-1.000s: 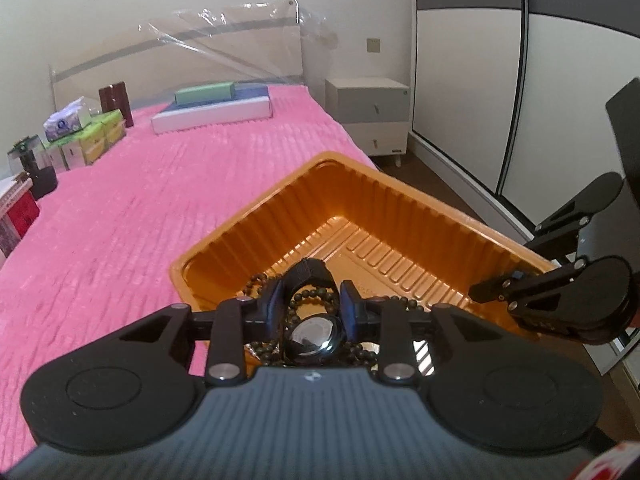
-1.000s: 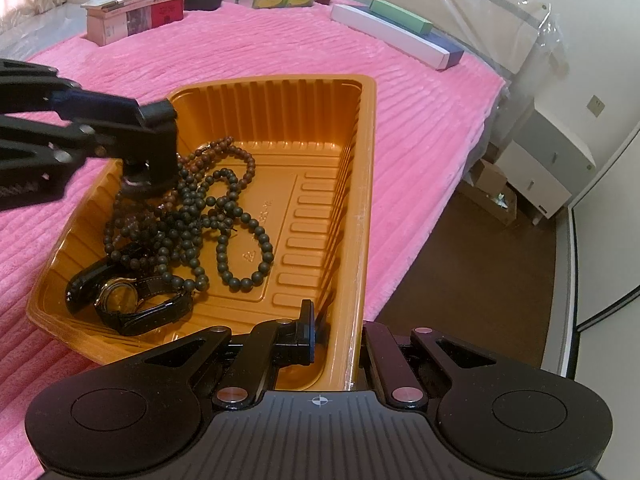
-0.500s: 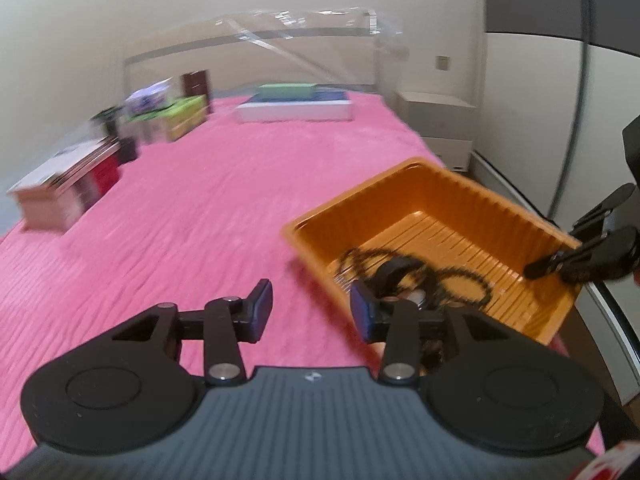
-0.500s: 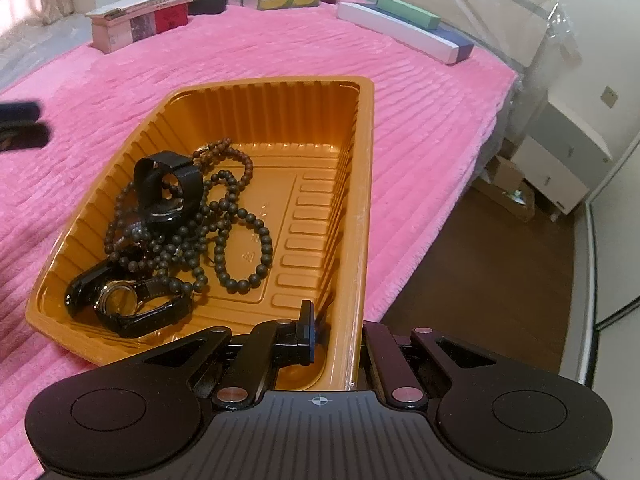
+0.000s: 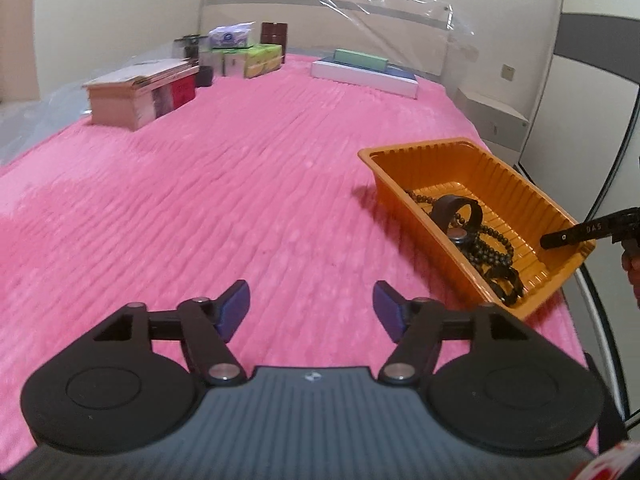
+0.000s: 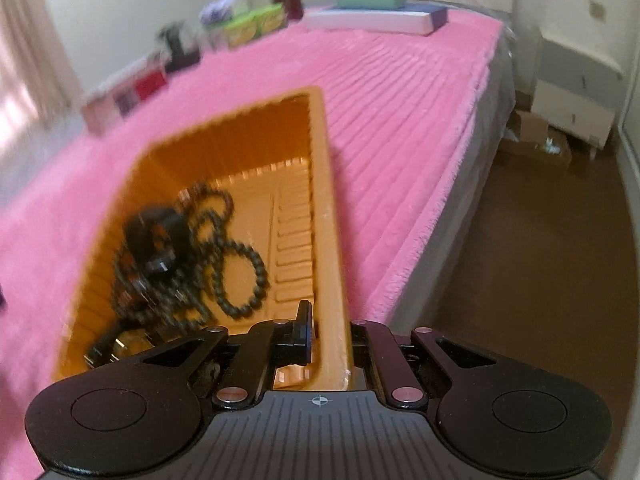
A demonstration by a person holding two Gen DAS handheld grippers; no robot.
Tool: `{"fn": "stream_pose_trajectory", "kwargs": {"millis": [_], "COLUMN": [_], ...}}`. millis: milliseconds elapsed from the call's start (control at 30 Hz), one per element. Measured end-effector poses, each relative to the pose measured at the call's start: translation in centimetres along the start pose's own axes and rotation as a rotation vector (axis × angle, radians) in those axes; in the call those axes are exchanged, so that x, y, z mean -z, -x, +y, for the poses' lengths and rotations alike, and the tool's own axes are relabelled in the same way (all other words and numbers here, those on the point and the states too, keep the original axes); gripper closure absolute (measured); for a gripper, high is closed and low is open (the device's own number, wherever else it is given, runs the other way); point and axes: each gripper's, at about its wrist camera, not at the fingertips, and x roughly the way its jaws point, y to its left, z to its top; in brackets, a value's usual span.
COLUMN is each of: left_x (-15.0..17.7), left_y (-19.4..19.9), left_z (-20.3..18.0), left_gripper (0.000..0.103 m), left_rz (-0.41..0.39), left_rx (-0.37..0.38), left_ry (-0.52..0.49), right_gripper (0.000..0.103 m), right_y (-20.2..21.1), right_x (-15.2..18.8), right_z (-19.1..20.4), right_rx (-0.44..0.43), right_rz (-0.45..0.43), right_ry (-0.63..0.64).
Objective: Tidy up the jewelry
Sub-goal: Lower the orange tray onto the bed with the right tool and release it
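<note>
Bead strings [image 5: 490, 246] and two watches [image 5: 456, 210] are seen in one orange tray [image 5: 404, 184]; the tray's rim is gripped by the right hand-held gripper [image 6: 330, 344], the left hand-held gripper [image 5: 311, 306] is held wide open, empty.

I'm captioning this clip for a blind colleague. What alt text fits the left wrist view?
The open left gripper hovers empty over a pink bedspread. To its right, an orange tray holds dark bead strands and a black watch; boxes line the far edge.
</note>
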Motion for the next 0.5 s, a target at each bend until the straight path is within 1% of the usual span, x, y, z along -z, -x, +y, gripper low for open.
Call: {"fn": "stream_pose_trajectory", "kwargs": {"millis": [33, 67, 100, 133, 200, 333, 367, 400, 500], "left_x": [0.3, 0.6, 0.9, 1.1, 1.6, 2.7, 2.9, 3.3, 4.2], "left_y": [0.6, 1.1, 1.7, 2.3, 3.6, 5.9, 6.3, 6.8, 7.9], "left_z": [-0.1, -0.1, -0.2, -0.3, -0.5, -1.0, -1.2, -1.5, -1.9], "left_gripper": [0.03, 0.023, 0.02, 0.016, 0.013, 0.003, 0.001, 0.001, 0.001], "left_rz": [-0.002, -0.001, -0.001, -0.003, -0.011, -0.026, -0.027, -0.03, -0.025], "left_rx": [-0.005, -0.007, -0.005, -0.003, -0.014, -0.029, -0.041, -0.052, -0.046], "left_ry": [0.012, 0.026, 0.037, 0.042, 0.058, 0.113, 0.116, 0.122, 0.149], "right_gripper": [0.06, 0.032, 0.026, 0.025, 0.025, 0.025, 0.025, 0.025, 0.024], "right_y": [0.6, 1.4, 2.4, 3.3, 4.8, 8.0, 8.6, 9.1, 10.0], "right_x": [0.1, 0.2, 0.3, 0.5, 0.9, 2.9, 3.6, 4.4, 6.5], "right_z": [-0.2, -0.3, -0.4, -0.4, 0.0, 2.4, 3.5, 4.4, 7.8], "right_rx": [0.002, 0.006, 0.01, 0.012, 0.034, 0.075, 0.073, 0.059, 0.004], "right_rz": [-0.022, -0.049, -0.086, -0.113, -0.133, -0.131, -0.126, -0.117, -0.088], "right_ry": [-0.018, -0.032, -0.045, -0.052, -0.074, -0.086, -0.085, -0.076, -0.017]}}
